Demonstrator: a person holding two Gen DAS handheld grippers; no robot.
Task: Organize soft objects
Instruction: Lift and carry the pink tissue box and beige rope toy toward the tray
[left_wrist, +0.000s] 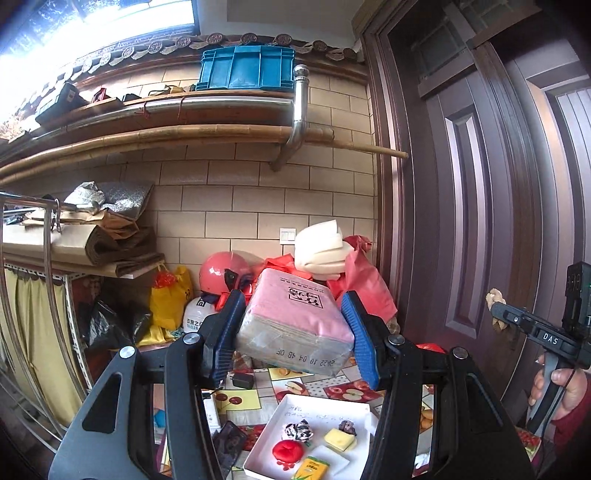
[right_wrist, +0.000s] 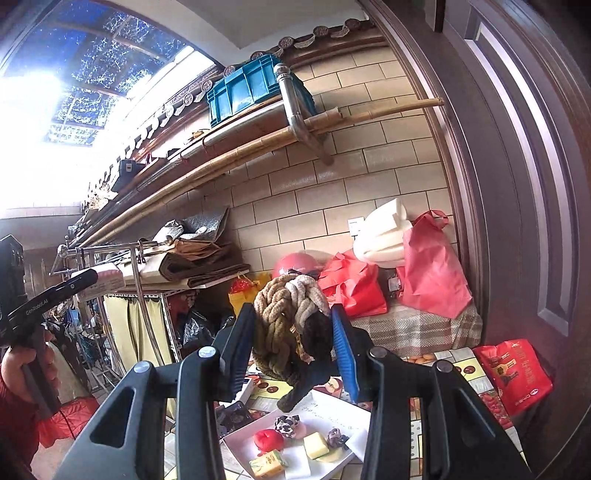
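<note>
Left gripper (left_wrist: 291, 328): raised mid-frame above tray (left_wrist: 271, 428), clenched on tissue pack (left_wrist: 295, 317), tilted, long axis across the fingers.
Right gripper (right_wrist: 293, 343): raised, clamped on rope knot (right_wrist: 291, 314), tail hanging down.

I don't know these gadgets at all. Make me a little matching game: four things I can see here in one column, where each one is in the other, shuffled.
Things:
1. pink tissue pack
2. braided rope knot
3. red fabric ball
4. blue crate

Places:
A. on the high wall shelf
B. clamped in the left gripper, lifted above the table
C. lying in the white tray
D. clamped in the right gripper

Pairs: 1-B, 2-D, 3-C, 4-A
</note>
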